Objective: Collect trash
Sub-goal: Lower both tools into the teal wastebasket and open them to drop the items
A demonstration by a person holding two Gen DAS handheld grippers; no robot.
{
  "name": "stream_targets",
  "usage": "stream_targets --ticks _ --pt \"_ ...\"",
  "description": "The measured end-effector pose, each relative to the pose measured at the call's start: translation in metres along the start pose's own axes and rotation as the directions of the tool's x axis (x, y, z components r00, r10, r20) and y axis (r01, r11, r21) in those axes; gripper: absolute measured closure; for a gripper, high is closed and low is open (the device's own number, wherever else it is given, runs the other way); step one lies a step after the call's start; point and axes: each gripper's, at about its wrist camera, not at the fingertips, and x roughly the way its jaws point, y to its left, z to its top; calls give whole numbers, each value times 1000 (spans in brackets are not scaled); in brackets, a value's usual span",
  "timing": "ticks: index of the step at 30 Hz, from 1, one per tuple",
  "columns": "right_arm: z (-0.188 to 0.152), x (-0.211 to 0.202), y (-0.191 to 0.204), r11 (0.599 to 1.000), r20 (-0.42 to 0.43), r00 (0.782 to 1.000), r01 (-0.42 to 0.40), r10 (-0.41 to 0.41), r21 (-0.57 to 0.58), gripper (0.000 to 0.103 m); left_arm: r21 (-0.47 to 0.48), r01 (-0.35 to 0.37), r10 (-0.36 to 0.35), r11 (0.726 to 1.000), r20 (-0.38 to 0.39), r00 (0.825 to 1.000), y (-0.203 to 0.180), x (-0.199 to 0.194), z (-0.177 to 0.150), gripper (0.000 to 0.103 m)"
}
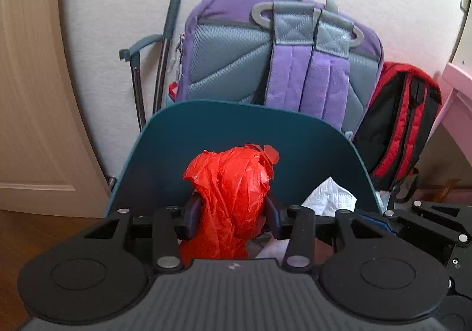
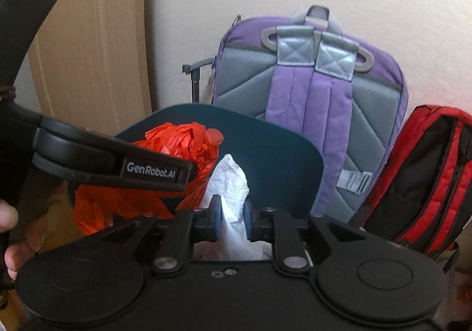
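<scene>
My left gripper (image 1: 233, 213) is shut on a crumpled red plastic bag (image 1: 233, 183), held upright in front of a raised teal bin lid (image 1: 230, 121). My right gripper (image 2: 231, 219) is shut on a crumpled white tissue (image 2: 231, 180), just right of the red bag (image 2: 183, 142), before the same teal lid (image 2: 280, 154). The white tissue also shows in the left wrist view (image 1: 330, 198). The left gripper's body (image 2: 118, 162) crosses the right wrist view and hides part of the red bag. The bin's inside is hidden.
A purple and grey backpack (image 1: 280, 50) leans on the white wall behind the lid, with a red and black backpack (image 1: 404, 121) to its right. A grey metal handle frame (image 1: 153, 59) stands left of it. A wooden door (image 2: 88, 44) is at the left.
</scene>
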Motion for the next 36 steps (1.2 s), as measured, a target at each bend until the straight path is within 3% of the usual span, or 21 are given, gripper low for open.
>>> stream_targets --ticks 3,7,21,36 --pt "-2 2 -1 1000 -6 1000 1 -1 7 81 24 -12 12 1000 1 1000 -4 2 -3 52" --pt "-3 1 -3 1000 -2 1000 11 -11 8 72 27 -29 28 999 12 1000 -5 1 -5 35" --pt "-5 -34 -10 999 48 999 11 -14 53 67 27 -33 30 999 84 996 -9 -45 -16 24" --pt "-21 -132 -8 996 143 989 -38 25 83 53 22 -4 -1 1000 207 978 -18 -147 -56 20"
